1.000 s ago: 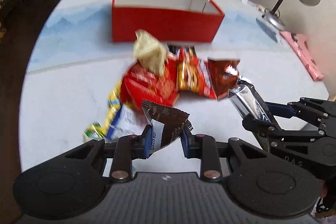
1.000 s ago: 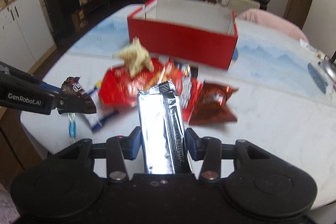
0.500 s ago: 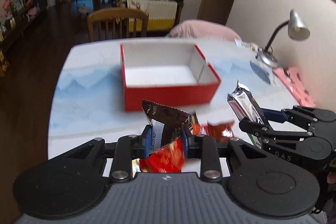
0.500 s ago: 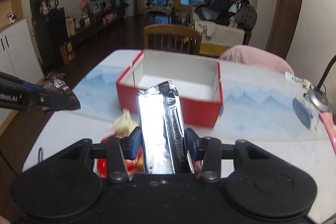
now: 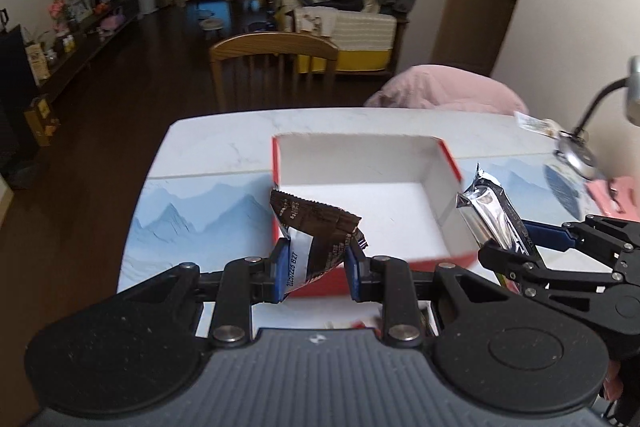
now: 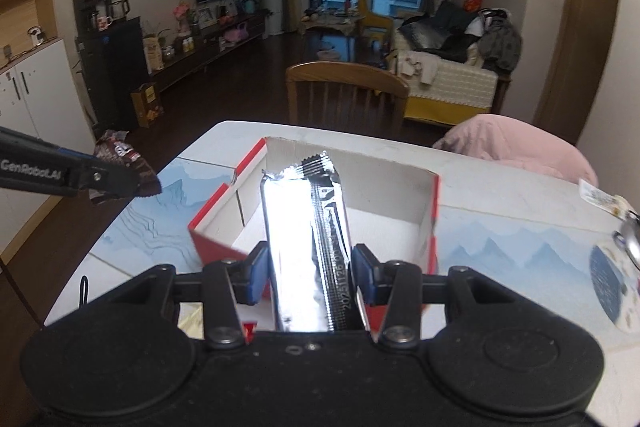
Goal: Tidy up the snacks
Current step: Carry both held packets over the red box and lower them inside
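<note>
Ahead of you on the tabletop (image 5: 224, 143) sits one box (image 5: 360, 215), red outside, white card inside, open-topped and bare within. Beyond its far edge stands one wooden chair (image 5: 276, 61); a pink cushion (image 5: 444, 91) lies to the right of it, and a lamp (image 5: 580, 143) stands at the tabletop's right side on a blue mountain-print mat (image 5: 192, 215).

Your left hand-held gripper (image 5: 316, 267) pinches one brown wrapper (image 5: 316, 231), crinkled, with a saw-tooth seam, held over the box's near left corner. Your right hand-held gripper (image 6: 308, 275) pinches one silver foil bar (image 6: 308, 227), long, flat and glossy, pointing up over the box's near wall. Nothing stands between either snack and the box opening.
</note>
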{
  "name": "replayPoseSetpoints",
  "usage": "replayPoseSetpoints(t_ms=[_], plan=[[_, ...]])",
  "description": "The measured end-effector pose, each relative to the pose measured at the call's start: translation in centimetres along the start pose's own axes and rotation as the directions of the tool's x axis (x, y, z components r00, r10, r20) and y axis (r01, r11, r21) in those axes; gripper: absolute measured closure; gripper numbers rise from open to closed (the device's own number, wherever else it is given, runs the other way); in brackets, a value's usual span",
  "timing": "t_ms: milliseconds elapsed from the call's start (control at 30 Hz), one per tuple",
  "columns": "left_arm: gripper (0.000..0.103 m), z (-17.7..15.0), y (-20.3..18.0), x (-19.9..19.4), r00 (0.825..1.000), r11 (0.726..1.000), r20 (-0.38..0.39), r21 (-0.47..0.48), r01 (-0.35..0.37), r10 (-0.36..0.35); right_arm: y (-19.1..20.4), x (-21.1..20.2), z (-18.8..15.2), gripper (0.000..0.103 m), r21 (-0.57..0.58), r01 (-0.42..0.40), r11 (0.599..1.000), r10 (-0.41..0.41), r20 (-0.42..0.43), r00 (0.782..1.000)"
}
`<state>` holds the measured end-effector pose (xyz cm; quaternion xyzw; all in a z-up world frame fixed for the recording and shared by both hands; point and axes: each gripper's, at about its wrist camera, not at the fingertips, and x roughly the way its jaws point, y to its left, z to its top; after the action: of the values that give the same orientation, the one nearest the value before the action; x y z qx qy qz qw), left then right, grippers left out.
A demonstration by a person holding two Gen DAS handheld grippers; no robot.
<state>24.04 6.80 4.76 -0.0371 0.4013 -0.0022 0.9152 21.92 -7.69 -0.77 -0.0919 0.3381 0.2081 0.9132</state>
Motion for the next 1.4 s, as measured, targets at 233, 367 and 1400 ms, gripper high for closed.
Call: replayPoseSetpoints(t_ms=[233, 367, 1400], plan=[[0.075, 3.7, -1.0, 6.4, 0.995, 0.997, -0.054, 0.006, -0.081, 0.081, -2.5, 6.5, 2.8, 0.060, -0.004, -0.037, 0.999, 0.037, -0.060, 0.998], [0.075, 4.5, -1.3, 9.8, 0.990, 0.995, -0.101, 0.002, -0.102, 0.101, -3.9, 9.9, 2.8, 0.060, 0.006, -0.031, 0.999, 0.032, -0.109, 0.994], [0.075, 2.5, -4.2, 26.4, 0.877, 0.990, -0.460, 0.084, -0.114, 0.140, -4.2, 22.2, 0.0, 0.060, -0.106, -0.024, 0.994, -0.026, -0.452, 0.892]])
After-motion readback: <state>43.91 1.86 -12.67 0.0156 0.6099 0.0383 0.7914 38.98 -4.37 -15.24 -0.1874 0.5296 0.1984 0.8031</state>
